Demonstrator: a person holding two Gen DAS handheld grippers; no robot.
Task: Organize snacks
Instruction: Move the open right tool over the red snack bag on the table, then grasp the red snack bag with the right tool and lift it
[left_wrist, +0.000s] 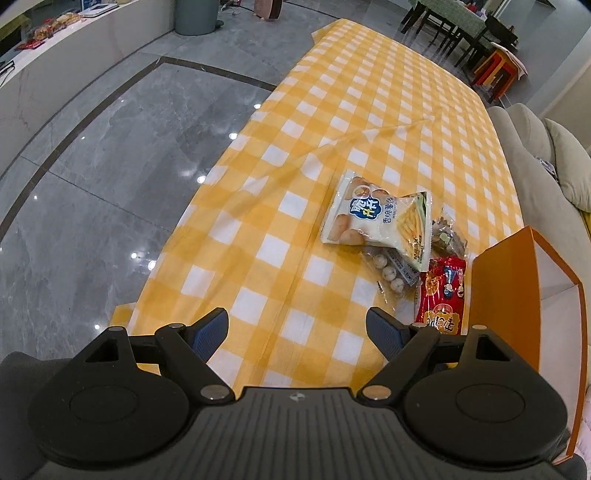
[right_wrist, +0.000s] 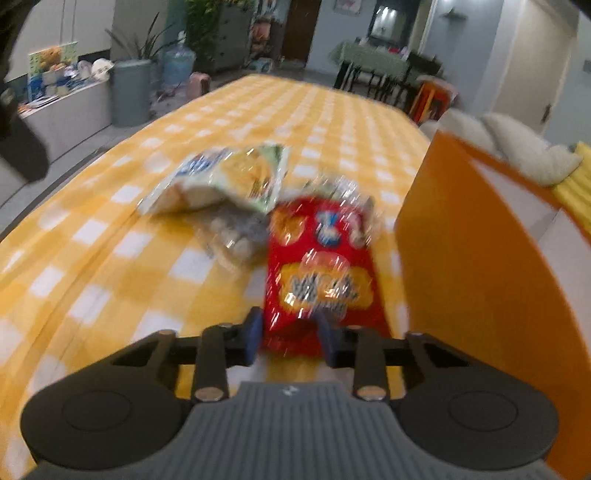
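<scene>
Four snack packets beside orange box (left_wrist: 517, 295); right claw (right_wrist: 291, 338) gripping red packet (right_wrist: 321, 273); left claw (left_wrist: 297, 328) wide.

The tablecloth (left_wrist: 332, 110) filling the centre of the left wrist view is a yellow-and-white check, and the floor (left_wrist: 110, 166) at left is glossy grey with a dark band. At centre right lie a white packet (left_wrist: 354, 218) printed with pale brown pieces and blue lettering, a clear bag (left_wrist: 388, 267) of whitish balls, and a red packet (left_wrist: 441, 295) with orange-yellow panels. The box (left_wrist: 506, 295) at the right edge is orange outside and white inside; the left gripper (left_wrist: 297, 330) at bottom is black with blue pads.
</scene>
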